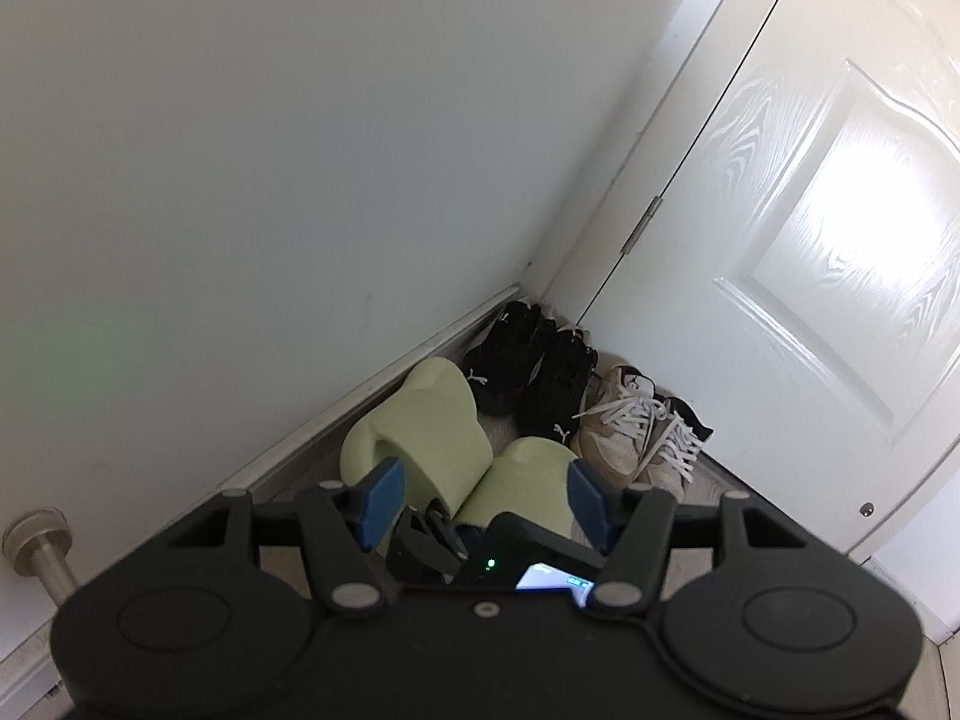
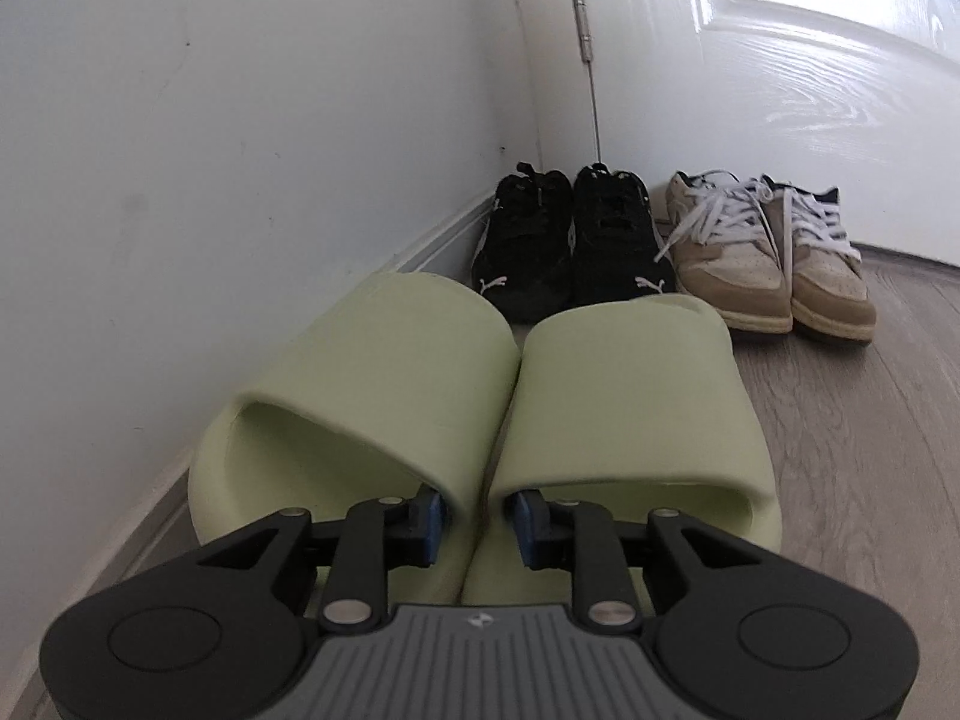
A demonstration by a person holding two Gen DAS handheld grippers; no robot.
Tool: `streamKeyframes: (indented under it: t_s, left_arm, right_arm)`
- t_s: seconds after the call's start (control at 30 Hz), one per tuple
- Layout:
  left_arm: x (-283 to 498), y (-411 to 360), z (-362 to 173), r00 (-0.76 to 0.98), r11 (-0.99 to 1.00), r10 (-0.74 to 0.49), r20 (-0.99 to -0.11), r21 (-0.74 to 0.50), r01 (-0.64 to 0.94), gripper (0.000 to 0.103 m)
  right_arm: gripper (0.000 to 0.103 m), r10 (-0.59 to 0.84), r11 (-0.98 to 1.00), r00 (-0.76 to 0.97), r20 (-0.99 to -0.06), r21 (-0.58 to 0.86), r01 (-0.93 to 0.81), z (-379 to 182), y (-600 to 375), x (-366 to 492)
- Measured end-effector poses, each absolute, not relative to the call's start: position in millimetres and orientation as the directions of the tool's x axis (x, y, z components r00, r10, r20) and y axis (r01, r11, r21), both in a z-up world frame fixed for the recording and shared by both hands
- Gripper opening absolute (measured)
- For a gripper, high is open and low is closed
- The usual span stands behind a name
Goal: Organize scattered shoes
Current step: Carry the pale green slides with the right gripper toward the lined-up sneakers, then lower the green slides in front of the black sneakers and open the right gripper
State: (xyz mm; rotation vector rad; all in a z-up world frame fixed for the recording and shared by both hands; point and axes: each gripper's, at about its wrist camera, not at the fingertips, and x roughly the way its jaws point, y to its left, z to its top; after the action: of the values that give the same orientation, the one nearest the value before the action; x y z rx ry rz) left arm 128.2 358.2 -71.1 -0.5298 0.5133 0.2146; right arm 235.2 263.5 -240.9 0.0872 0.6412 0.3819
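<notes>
- Door: white, moulded panel w/ woodgrain texture, glossy; hinge at its left edge.
- Wall: plain white, matte, w/ white skirting along the bottom; meets the door frame in a corner.
- Floor: grey wood-look planks.
- No containers in sight; shoes sit straight on the floor in the corner.
- Slides: pale green foam pair, thick, rounded, smooth, wide single strap each. Side by side, inner edges touching, next to the skirting, toes towards the corner.
- Black trainers: pair, laced, small white logo at each toe, just beyond the slides, deepest in the corner.
- Beige trainers: tan/cream pair, white laces, pale soles, just right of the black pair, by the door.
- Right gripper: black linkage, blue pads. Jaws narrowly apart, straddling the two touching inner walls of the slides at the heel end, one pad inside each slide. Pads look to be on the foam, but contact is hard to make out, so can't say if it's clamped.
- Left gripper: jaws apart, roughly half-way, nothing gripped; hangs above and behind the slides, w/ the right gripper's body below it.
- Doorstop: metal, on the skirting, left-wrist view only.
</notes>
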Motion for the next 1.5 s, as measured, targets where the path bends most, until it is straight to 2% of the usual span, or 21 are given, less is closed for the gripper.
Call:
streamKeyframes:
  t_s: [0.23, 0.4, 0.7, 0.87, 1.07, 1.2, 1.4, 1.47, 1.5]
  left_arm:
    - [132, 357, -77, 0.845, 0.838, 0.041, -0.532, -0.442, -0.319, 0.061]
    - [134, 355, -78, 0.844, 0.841, 0.033, -0.536, -0.441, -0.313, 0.061]
    - [134, 355, -79, 0.844, 0.819, 0.000, -0.536, -0.484, -0.307, 0.061]
    - [129, 354, -77, 0.850, 0.818, 0.010, -0.527, -0.484, -0.310, 0.061]
    - [124, 351, -74, 0.854, 0.817, 0.015, -0.520, -0.486, -0.310, 0.061]
    - [123, 349, -72, 0.856, 0.816, 0.009, -0.517, -0.491, -0.305, 0.061]
    - [125, 343, -70, 0.856, 0.823, 0.001, -0.516, -0.486, -0.294, 0.061]
    - [125, 341, -69, 0.857, 0.825, 0.001, -0.516, -0.484, -0.292, 0.061]
    - [124, 341, -69, 0.857, 0.825, 0.002, -0.515, -0.484, -0.293, 0.061]
  right_arm:
    - [0.034, 0.311, 0.950, 0.732, -0.606, 0.176, -0.258, -245, 257, 233]
    - [0.036, 0.300, 0.951, 0.738, -0.605, 0.126, -0.282, -246, 258, 230]
    - [0.040, 0.315, 0.948, 0.728, -0.608, 0.172, -0.266, -248, 248, 232]
    - [0.044, 0.268, 0.964, 0.722, -0.638, 0.183, -0.195, -246, 235, 235]
    - [0.050, 0.254, 0.966, 0.710, -0.656, 0.207, -0.154, -247, 221, 237]
    - [0.058, 0.263, 0.962, 0.697, -0.667, 0.236, -0.138, -246, 215, 237]
    - [0.060, 0.262, 0.963, 0.667, -0.698, 0.230, -0.138, -242, 213, 240]
    - [0.064, 0.261, 0.965, 0.641, -0.722, 0.208, -0.159, -241, 216, 243]
    - [0.070, 0.265, 0.964, 0.621, -0.738, 0.192, -0.183, -240, 219, 246]
